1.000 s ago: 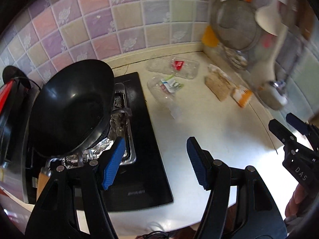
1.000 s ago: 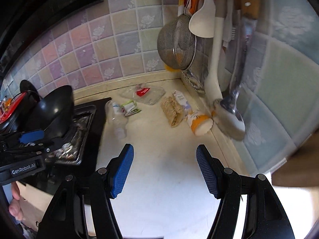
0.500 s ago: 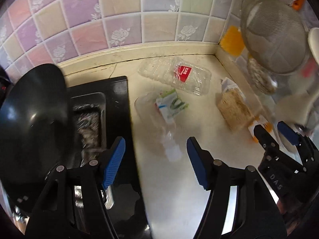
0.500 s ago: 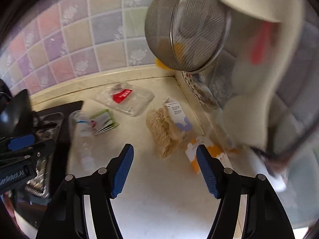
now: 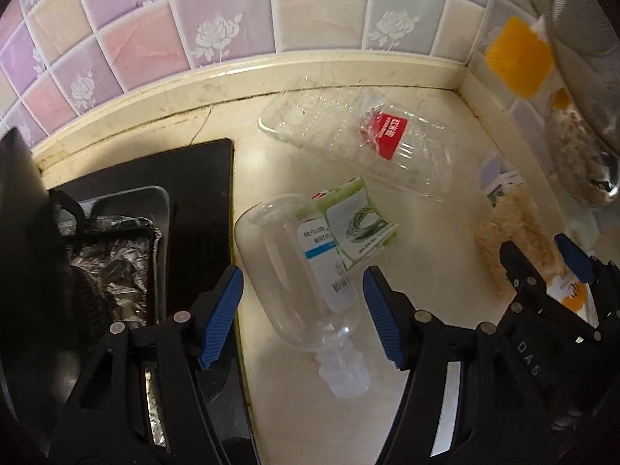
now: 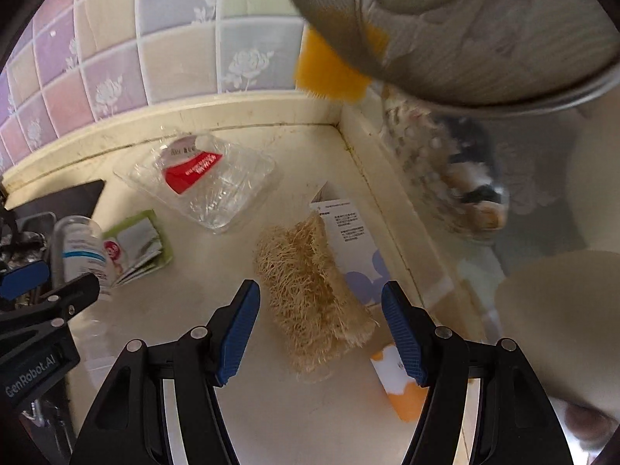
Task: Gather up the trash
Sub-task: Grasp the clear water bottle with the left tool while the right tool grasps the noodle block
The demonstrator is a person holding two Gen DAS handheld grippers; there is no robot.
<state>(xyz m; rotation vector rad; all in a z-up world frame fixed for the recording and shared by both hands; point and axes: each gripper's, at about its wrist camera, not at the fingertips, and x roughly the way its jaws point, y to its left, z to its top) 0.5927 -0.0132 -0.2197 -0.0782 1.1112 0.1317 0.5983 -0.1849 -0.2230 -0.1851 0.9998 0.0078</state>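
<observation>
Counter (image 5: 294,418) corner under tiled wall, listed left to right with the bottle as landmark; stove (image 5: 201,201), black, left of the bottle, a foil-lined tray (image 5: 128,255) on it; left gripper (image 5: 302,314), jaws apart, blue pads either side of the bottle, not touching it, nothing clamped; bottle (image 5: 294,271), clear plastic, lying on its side, cap end toward the camera, base toward the wall; packet (image 5: 360,221), green and white, touching the bottle's right flank; clamshell (image 5: 360,143), clear with red label, behind the bottle, near the wall; loofah (image 6: 310,294), tan and fibrous, well right of the bottle, lying over a white leaflet (image 6: 348,228); right gripper (image 6: 319,329), jaws apart, pads flanking the loofah's near end, contact not clear; carton (image 6: 399,387), orange and white, right of the loofah by the side wall; strainer (image 6: 465,19), metal mesh, hanging above the far right corner.
</observation>
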